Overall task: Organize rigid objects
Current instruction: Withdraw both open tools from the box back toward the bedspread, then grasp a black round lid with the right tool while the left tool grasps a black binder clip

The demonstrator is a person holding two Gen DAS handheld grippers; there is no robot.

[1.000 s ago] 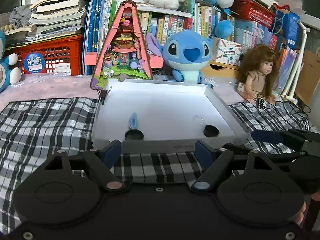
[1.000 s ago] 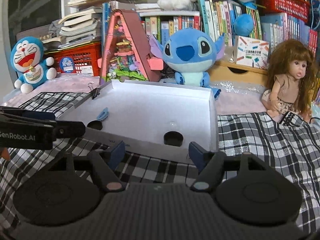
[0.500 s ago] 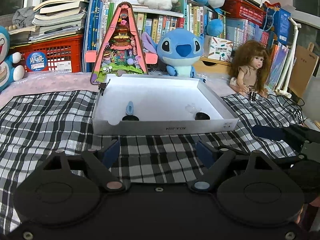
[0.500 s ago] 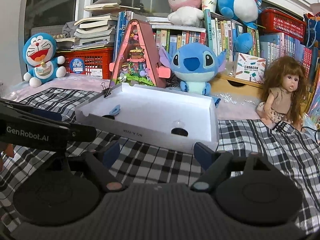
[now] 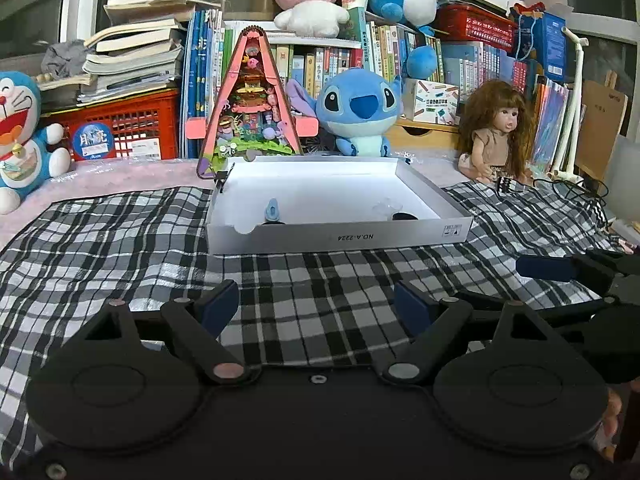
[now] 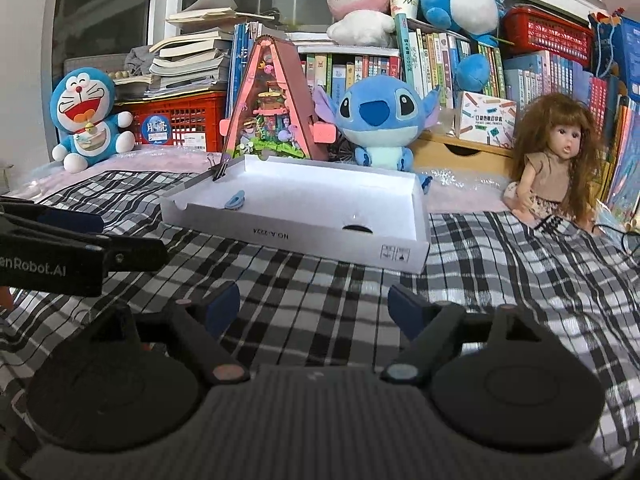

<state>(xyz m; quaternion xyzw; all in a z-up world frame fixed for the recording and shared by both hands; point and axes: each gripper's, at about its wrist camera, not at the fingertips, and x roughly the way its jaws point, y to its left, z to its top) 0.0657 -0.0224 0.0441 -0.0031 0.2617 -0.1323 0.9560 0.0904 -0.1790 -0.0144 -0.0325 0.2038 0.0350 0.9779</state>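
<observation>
Both tools have pulled back from the white box lid [image 5: 340,236] since a second ago; then the lid filled the near view, now it sits well apart across the plaid cloth [image 5: 120,240]. Left tool [image 5: 316,308] wide, nothing between the fingers. Right tool [image 6: 314,306] wide too, empty. Judgement: retreat with empty tools and items already in the lid suggests a placement round is over, task at or near its end, or a reset before the next pick. No loose rigid item shows on the cloth in either view.

Task things, all inside the lid:
- 1 light-blue clip-like piece [image 5: 273,210], near the left front, standing over a dark round piece.
- 2 dark round pieces, left one [image 5: 274,222] and right one [image 5: 404,217], mostly hidden by the front wall; exact kind cannot tell.
- 1 clear small piece [image 5: 386,208] beside the right dark one, blurry.
- 1 black binder clip [image 5: 221,176] on the lid's far left corner.

Background count: 1 Stitch plush [image 5: 358,110], 1 Doraemon plush [image 6: 86,114], 1 doll [image 6: 556,164], 1 triangular diorama house [image 5: 250,104], 2 red baskets (one [image 5: 120,128]).
</observation>
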